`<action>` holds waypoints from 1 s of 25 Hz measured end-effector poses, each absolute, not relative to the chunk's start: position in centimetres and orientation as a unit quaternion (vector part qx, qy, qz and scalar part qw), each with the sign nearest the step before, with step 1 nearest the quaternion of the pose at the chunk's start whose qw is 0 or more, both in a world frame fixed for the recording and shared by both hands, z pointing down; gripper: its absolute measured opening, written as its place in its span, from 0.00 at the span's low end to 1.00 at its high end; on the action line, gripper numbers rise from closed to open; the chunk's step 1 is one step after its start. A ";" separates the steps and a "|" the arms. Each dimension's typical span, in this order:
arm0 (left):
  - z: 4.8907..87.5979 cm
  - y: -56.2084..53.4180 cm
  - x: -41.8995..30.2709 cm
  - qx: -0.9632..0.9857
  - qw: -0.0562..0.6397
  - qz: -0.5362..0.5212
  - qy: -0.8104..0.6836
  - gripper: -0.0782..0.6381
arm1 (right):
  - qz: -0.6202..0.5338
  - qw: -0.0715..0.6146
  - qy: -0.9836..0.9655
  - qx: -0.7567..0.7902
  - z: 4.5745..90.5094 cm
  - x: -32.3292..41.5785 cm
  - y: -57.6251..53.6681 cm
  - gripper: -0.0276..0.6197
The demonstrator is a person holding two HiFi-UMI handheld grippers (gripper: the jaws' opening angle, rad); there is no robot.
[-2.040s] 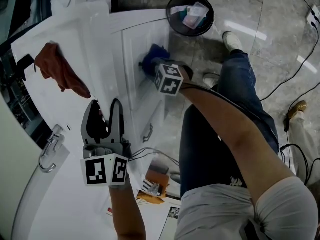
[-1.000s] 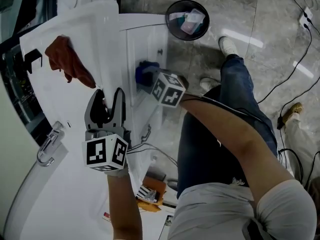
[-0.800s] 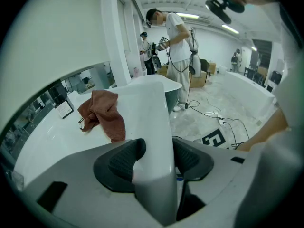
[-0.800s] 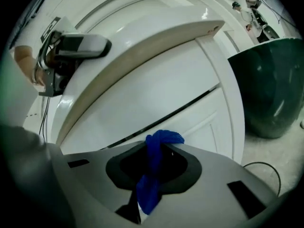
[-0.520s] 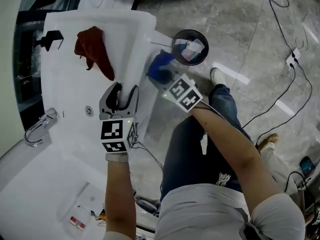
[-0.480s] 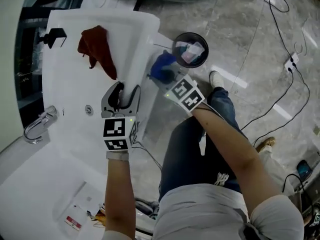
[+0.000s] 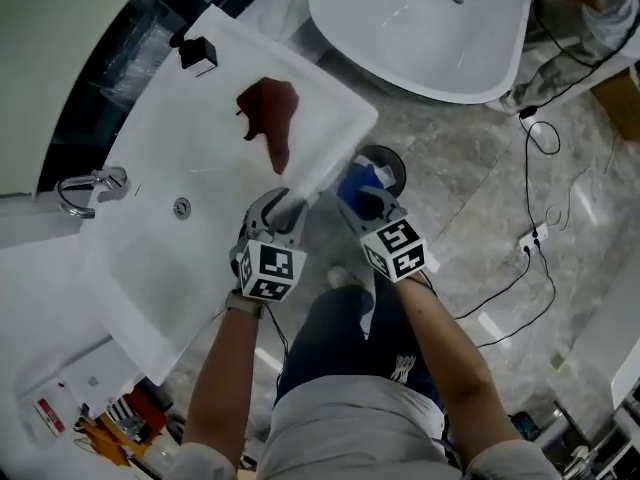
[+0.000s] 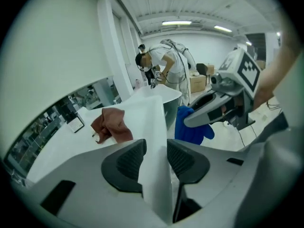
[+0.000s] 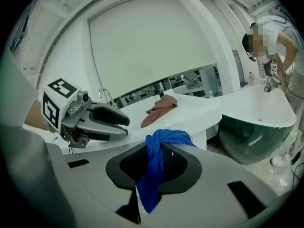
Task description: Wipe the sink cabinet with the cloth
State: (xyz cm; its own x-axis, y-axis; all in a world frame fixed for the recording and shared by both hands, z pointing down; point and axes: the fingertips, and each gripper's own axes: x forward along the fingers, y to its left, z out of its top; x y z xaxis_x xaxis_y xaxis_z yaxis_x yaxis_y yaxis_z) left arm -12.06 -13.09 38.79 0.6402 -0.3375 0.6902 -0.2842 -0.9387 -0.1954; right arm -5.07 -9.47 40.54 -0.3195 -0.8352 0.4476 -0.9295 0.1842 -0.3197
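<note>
The white sink cabinet fills the head view's left, with a red-brown cloth lying on its top. My left gripper sits at the top's front edge, and the left gripper view shows its jaws closed on that thin white edge. Just to its right, in front of the cabinet, my right gripper is shut on a bunched blue cloth. The blue cloth bulges out between the right jaws.
A faucet stands at the basin's back left and a black holder at the far corner. A dark bin is half hidden behind the right gripper. A white bathtub lies beyond. Cables run over the floor. A person bends over the tub.
The head camera has swung and drawn back. My left gripper has gone from over the top to its front edge. The right gripper keeps the blue cloth beside the cabinet's front.
</note>
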 end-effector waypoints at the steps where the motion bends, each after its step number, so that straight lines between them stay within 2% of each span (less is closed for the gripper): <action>1: 38.0 -12.8 -12.3 -0.907 0.034 -0.382 0.173 0.32 | 0.272 0.085 -0.766 0.577 39.4 -5.1 -9.3 0.15; 8: 30.6 -12.2 -14.1 -0.937 -0.068 -0.266 0.214 0.16 | 0.242 0.089 -0.784 0.564 31.3 -5.3 -9.6 0.15; 13: 26.3 -10.6 -16.8 -0.941 -0.060 -0.228 0.242 0.14 | 0.208 0.086 -0.804 0.550 25.9 -6.6 -9.6 0.15; 19: 21.0 -11.3 -20.3 -0.932 -0.143 -0.137 0.304 0.13 | 0.166 0.073 -0.835 0.519 19.7 -9.5 -10.1 0.15; 25: 14.4 -11.4 -21.2 -0.934 -0.128 -0.079 0.323 0.13 | 0.127 0.065 -0.862 0.486 14.2 -11.1 -10.0 0.15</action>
State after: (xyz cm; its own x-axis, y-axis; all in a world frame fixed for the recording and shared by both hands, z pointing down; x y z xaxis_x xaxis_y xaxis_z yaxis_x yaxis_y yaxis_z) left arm -21.16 -11.39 14.40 0.7786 -0.5838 0.2300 -0.6241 -0.7584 0.1878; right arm -11.15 -10.03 14.22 -0.5183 -0.8223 0.2349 -0.8551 0.4944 -0.1562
